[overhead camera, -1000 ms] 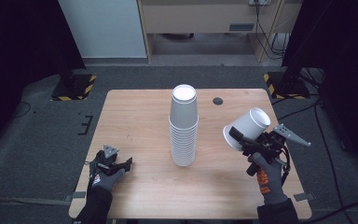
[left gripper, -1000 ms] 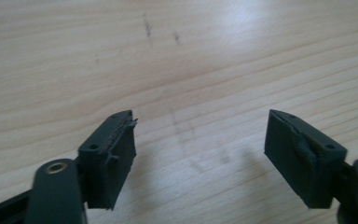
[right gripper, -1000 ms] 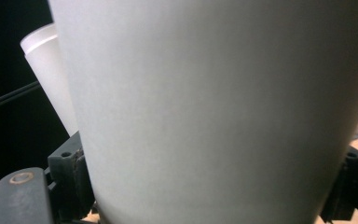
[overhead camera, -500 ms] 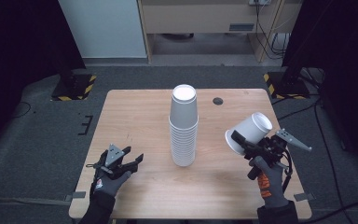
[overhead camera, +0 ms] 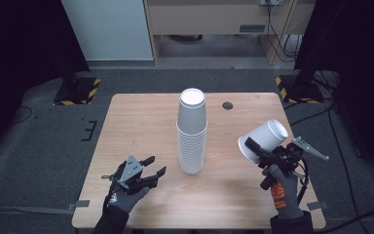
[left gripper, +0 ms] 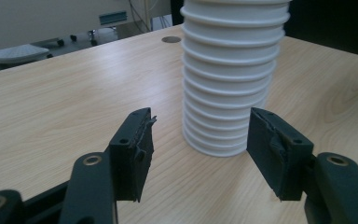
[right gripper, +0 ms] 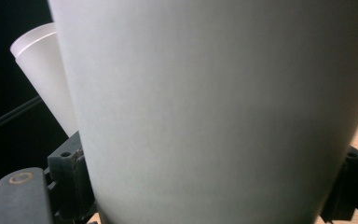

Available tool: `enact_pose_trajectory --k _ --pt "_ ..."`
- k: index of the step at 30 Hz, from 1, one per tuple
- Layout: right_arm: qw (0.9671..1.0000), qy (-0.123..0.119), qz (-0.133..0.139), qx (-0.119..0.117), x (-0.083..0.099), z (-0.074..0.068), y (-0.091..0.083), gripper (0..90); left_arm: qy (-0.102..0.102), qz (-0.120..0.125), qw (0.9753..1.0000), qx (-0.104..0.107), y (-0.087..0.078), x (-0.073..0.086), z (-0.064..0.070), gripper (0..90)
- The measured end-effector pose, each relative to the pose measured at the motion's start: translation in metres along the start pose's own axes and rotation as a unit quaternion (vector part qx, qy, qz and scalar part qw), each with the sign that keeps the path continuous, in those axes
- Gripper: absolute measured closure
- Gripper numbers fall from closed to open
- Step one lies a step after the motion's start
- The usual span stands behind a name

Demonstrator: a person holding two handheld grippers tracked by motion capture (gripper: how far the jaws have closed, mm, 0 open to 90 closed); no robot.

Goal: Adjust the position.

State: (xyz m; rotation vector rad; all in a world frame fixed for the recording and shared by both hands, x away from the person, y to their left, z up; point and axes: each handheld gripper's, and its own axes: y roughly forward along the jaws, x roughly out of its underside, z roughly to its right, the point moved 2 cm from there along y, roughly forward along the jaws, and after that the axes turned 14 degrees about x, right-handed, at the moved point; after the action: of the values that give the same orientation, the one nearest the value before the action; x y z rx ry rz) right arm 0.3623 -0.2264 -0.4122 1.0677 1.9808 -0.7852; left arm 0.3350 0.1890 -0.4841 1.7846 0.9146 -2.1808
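Note:
A tall stack of upturned white paper cups (overhead camera: 192,131) stands in the middle of the wooden table (overhead camera: 141,122). My left gripper (overhead camera: 152,166) rests low at the front left, open and empty, pointing at the stack. In the left gripper view the stack (left gripper: 233,79) rises just beyond the left gripper (left gripper: 205,149), a little right of centre between the jaws. My right gripper (overhead camera: 256,149) is raised at the right and shut on a single white cup (overhead camera: 265,139), which is tilted with its base up and to the right. That cup (right gripper: 214,107) is close in the right gripper view, with the stack's top (right gripper: 44,70) behind it.
A small black round disc (overhead camera: 228,105) lies on the table behind the stack, also in the left gripper view (left gripper: 171,39). Yellow-and-black striped stand bases (overhead camera: 80,92) (overhead camera: 292,85) sit on the floor past the far corners. A cabinet (overhead camera: 214,19) stands beyond the table.
My left gripper has slid right, toward the stack. The right gripper has shifted slightly right and down with the cup.

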Motion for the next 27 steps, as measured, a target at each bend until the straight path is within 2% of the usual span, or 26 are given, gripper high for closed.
enact_pose_trajectory --k 9,12,17,27 --pt "1.0000 0.004 0.003 -0.006 -0.001 -0.004 -0.004 14.2 0.028 0.018 0.9989 0.032 0.017 -0.013 0.027 42.0" --pt "0.9999 0.004 0.003 -0.009 0.000 -0.005 -0.003 14.2 0.032 0.014 0.9985 0.042 0.026 -0.016 0.034 42.0" --pt "0.9999 0.004 0.002 -0.010 0.000 -0.005 -0.002 14.2 0.041 0.018 0.9976 0.054 0.038 -0.021 0.043 42.2" --pt "0.9998 0.013 0.002 -0.014 0.000 -0.005 -0.003 14.2 0.051 0.029 0.9958 0.070 0.048 -0.031 0.056 42.9"
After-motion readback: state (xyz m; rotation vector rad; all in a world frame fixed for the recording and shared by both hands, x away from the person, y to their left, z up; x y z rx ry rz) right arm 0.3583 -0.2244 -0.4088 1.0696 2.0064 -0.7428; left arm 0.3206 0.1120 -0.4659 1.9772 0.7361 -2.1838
